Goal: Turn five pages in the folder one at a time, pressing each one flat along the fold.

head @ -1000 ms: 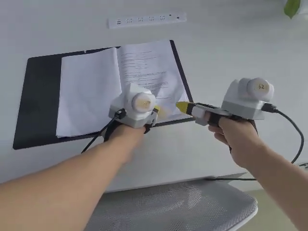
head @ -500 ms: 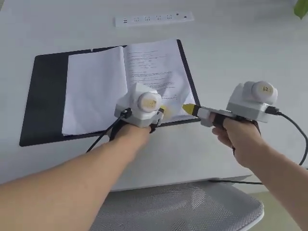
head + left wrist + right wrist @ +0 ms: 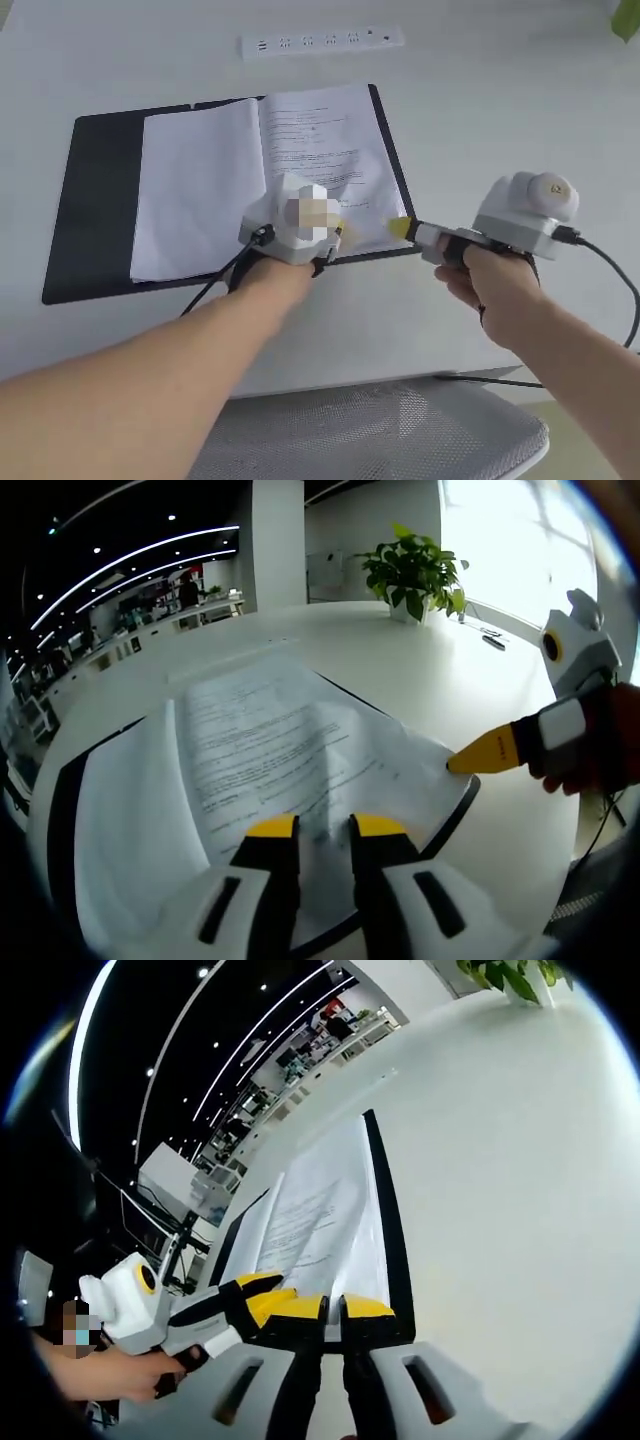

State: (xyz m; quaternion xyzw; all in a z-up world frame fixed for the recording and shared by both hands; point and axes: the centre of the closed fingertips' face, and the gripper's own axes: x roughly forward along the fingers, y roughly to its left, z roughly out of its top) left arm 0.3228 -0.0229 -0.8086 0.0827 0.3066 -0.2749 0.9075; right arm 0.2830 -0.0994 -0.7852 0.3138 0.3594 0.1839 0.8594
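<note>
The black folder (image 3: 95, 200) lies open on the white table, with a blank page (image 3: 195, 190) on the left and a printed page (image 3: 320, 150) on the right. My left gripper (image 3: 325, 828) hovers low over the printed page's lower part, its jaws a narrow gap apart with nothing between them. My right gripper (image 3: 400, 228) comes in from the right with its jaws together. Its yellow tip (image 3: 470, 758) touches the printed page's lower right corner (image 3: 445, 765). Whether paper is pinched there is not clear.
A white power strip (image 3: 322, 41) lies on the table beyond the folder. A potted plant (image 3: 412, 575) stands at the far table edge. A grey mesh chair seat (image 3: 380, 430) sits below the near edge. The right gripper's cable (image 3: 615, 285) trails off to the right.
The camera shifted a little. My right gripper's tip slid slightly right, toward the page's lower right corner. The left gripper stayed over the printed page.
</note>
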